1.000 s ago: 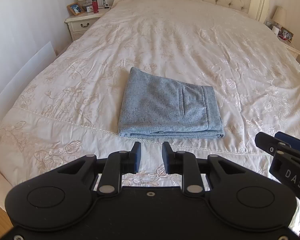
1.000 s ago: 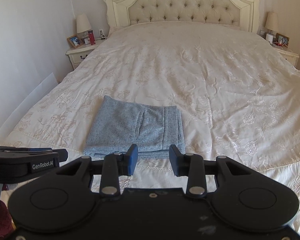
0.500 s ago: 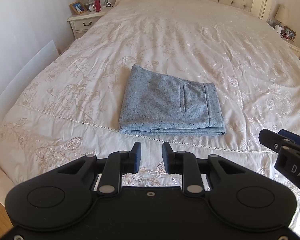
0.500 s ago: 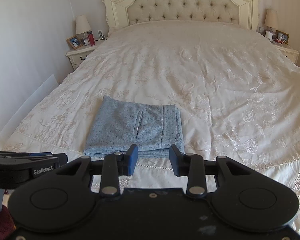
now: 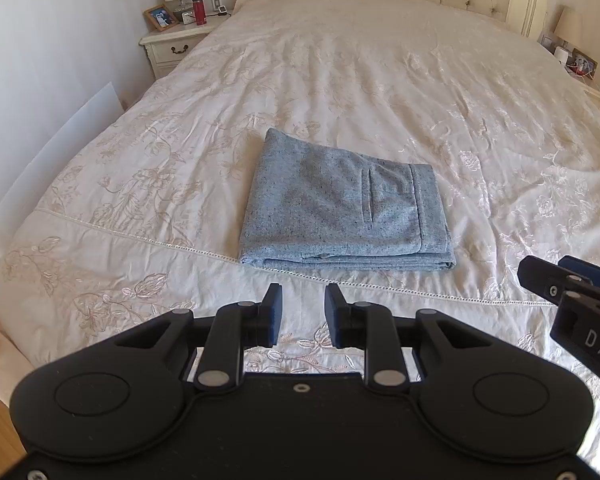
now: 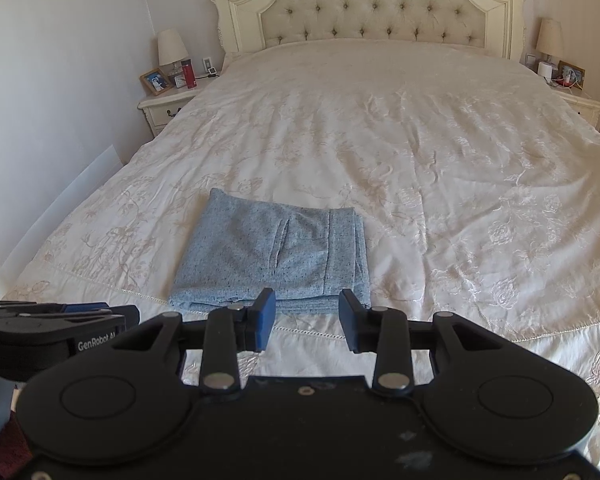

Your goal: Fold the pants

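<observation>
Speckled grey-blue knit pants [image 5: 346,210] lie folded into a flat rectangle on the embroidered cream bedspread [image 5: 380,80]; a slit pocket faces up. Left gripper [image 5: 302,314] and right gripper [image 6: 306,320] hover nearby, jaws spread, holding nothing.

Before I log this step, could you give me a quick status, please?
Left gripper, right gripper: open, empty. Pants folded flat on bed. Nothing in the way.

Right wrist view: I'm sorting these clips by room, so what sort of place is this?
A bedroom in a home, most likely. A wide bed with a tufted headboard fills the view, a nightstand with a lamp stands beside it, and folded grey pants lie on the bedspread.
</observation>
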Available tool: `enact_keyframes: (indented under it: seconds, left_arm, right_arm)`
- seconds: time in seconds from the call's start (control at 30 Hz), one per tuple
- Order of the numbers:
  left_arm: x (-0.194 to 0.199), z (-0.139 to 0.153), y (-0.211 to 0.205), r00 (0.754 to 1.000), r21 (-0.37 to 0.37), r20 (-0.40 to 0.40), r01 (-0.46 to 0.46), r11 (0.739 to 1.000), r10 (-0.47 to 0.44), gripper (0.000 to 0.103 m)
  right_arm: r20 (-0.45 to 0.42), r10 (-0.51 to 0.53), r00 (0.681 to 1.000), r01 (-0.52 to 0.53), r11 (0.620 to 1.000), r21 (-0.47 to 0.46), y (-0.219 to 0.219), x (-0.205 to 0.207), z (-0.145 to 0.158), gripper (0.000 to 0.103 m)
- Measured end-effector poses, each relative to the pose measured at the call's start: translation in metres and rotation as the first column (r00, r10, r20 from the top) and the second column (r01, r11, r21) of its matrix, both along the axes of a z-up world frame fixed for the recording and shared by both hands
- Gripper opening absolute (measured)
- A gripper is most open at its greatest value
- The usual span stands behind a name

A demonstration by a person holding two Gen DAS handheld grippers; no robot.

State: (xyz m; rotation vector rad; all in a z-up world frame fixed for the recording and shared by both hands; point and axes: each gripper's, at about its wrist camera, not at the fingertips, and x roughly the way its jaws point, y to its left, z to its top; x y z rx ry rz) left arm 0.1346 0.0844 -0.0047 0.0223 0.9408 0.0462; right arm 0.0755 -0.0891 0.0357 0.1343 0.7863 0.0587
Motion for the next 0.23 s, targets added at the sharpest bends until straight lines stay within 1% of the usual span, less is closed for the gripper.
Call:
enact_keyframes:
  seconds: [0.23]
  left_arm:
    - [0.0, 0.0001, -0.0043, 1.0, 0.008, -0.002, 0.003, 1.0, -0.003, 0.034]
  right_arm:
    - [-0.005, 0.001, 1.0, -0.001, 1.0, 0.005, -0.0027, 0.0021, -0.0008, 0.038]
